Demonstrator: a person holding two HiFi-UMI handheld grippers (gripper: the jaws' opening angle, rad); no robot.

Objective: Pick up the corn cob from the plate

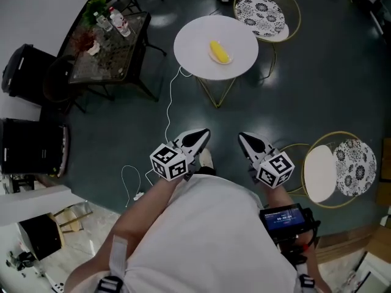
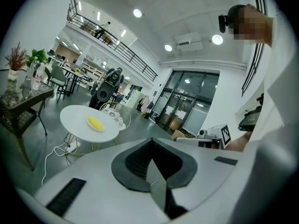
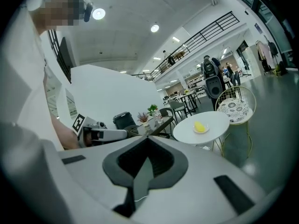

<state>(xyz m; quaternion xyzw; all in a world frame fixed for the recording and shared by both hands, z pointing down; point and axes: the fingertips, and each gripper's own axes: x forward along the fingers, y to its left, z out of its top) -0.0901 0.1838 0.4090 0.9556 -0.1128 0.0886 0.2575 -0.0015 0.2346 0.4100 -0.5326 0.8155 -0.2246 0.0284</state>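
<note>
A yellow corn cob [image 1: 220, 52] lies on a pale plate on the round white table [image 1: 195, 44], well ahead of me. My left gripper [image 1: 201, 134] and right gripper [image 1: 244, 138] are held side by side close to my body, both pointing toward the table and far short of it. Each has its jaws closed together with nothing between them. In the left gripper view the corn cob [image 2: 96, 123] sits far off at the left, beyond the shut left gripper [image 2: 150, 141]. The right gripper view shows the corn cob [image 3: 200, 127] to the right, past the shut right gripper [image 3: 147, 141].
A dark glass side table [image 1: 107, 44] with bottles and a plant stands at the upper left. Wire chairs with patterned cushions stand behind the table [image 1: 261, 8] and at my right [image 1: 354, 166]. A white cable [image 1: 168, 112] trails over the dark floor. Black cases [image 1: 30, 145] sit at the left.
</note>
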